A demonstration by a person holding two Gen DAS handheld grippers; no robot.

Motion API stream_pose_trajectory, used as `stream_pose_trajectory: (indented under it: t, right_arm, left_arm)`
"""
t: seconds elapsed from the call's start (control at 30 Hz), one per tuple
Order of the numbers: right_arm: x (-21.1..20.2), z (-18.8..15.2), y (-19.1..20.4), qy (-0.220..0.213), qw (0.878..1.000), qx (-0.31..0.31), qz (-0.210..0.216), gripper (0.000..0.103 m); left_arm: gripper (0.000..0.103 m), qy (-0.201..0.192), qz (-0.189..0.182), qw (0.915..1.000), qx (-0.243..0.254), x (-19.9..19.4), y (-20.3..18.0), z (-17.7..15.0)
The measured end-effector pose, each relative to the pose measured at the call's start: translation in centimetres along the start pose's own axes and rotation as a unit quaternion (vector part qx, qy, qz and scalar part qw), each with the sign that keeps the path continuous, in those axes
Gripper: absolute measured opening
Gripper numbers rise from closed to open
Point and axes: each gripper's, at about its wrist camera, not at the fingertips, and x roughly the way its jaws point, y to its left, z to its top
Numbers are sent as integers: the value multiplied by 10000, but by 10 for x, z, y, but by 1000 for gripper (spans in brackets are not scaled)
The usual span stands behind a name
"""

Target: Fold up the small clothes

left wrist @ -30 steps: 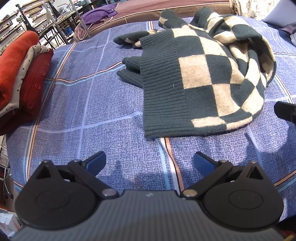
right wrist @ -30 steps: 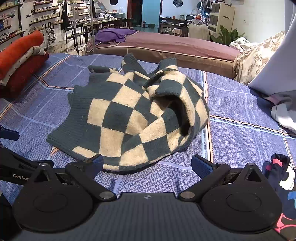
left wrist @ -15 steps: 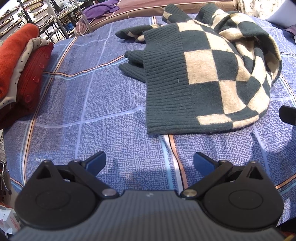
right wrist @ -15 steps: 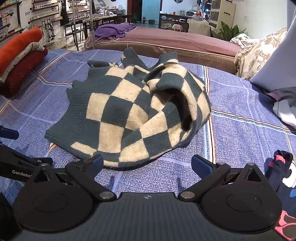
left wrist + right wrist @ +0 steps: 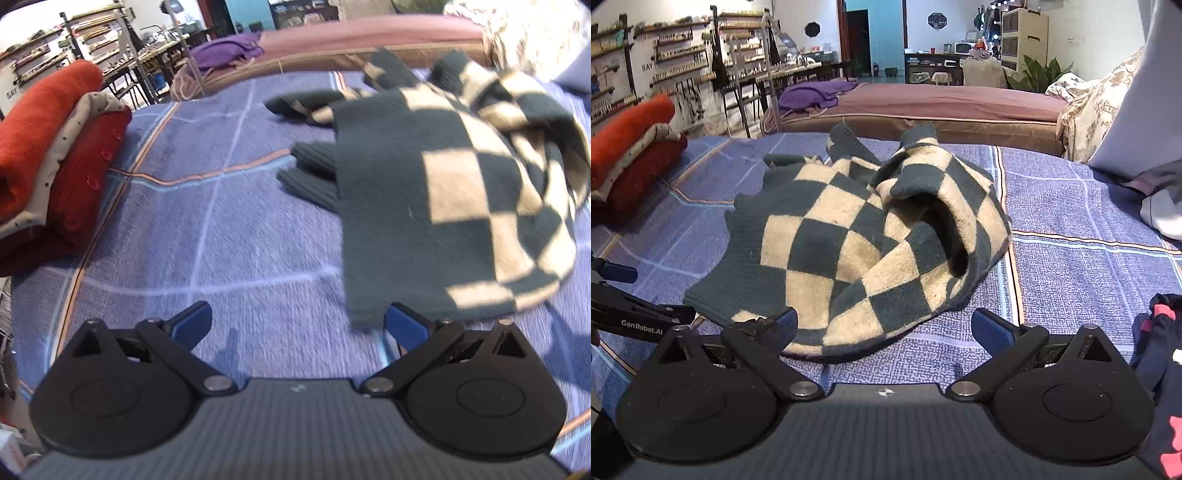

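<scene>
Both grippers are spread wide and empty. The checkered sweater [image 5: 857, 243] lies bunched on the bed [image 5: 1089, 266], its hem touching the right gripper [image 5: 884, 326] and just ahead of the left gripper [image 5: 297, 321]. Pinching only 1 layer could drag the heap and worsen the bunching.

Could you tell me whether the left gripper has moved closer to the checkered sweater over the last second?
Yes. The left gripper has advanced toward the checkered sweater: its right fingertip now meets the sweater's near hem.
</scene>
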Motion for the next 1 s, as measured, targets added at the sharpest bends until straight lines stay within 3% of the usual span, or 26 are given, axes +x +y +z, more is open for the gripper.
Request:
stream_pose_trajectory:
  t: [0.1, 0.2, 0.4, 0.47, 0.53, 0.57, 0.6, 0.63, 0.7, 0.8, 0.9, 1.0]
  right_arm:
    - [8, 2, -7, -49, 9995, 230, 204, 103]
    - [17, 10, -3, -191, 9994, 10, 302, 103]
    - [55, 49, 4, -621, 9894, -1109, -701, 103]
    - [81, 58, 7, -531, 9782, -1629, -1175, 103]
    - [105, 63, 6, -324, 9705, -1953, -1376, 103]
    - [111, 66, 4, -226, 9724, -1959, -1248, 87]
    - [115, 69, -2, -169, 9786, -1799, -989, 16]
    - [114, 71, -9, -181, 9849, -1534, -782, 19]
    - [101, 78, -24, -309, 9941, -848, -602, 16]
    - [61, 89, -56, -919, 9945, 53, -508, 7]
    - [15, 91, -93, -1544, 9804, 470, -1129, 6]
    - [-10, 81, -128, -1556, 9664, 505, -1983, 7]
  left_arm:
    - [103, -205, -463, 9982, -313, 12, 16, 17]
    - [103, -452, -948, 9933, -477, 32, 23, 38]
    - [99, -107, -1612, 9854, -542, 84, 1, 77]
    - [86, -36, -1765, 9832, -462, 94, -16, 81]
    - [50, 1, -1928, 9800, -489, 96, -28, 83]
    - [37, -59, -1999, 9785, -506, 91, -31, 82]
    - [17, -84, -2156, 9752, -490, 86, -35, 82]
    - [15, -91, -2209, 9741, -479, 80, -37, 80]
    - [13, -136, -2174, 9757, -256, 64, -41, 75]
    - [12, -174, -2543, 9670, -16, 28, -45, 63]
    - [12, -127, -3235, 9458, 273, -18, -59, 44]
    - [9, 104, -3862, 9203, 614, -53, -91, 16]
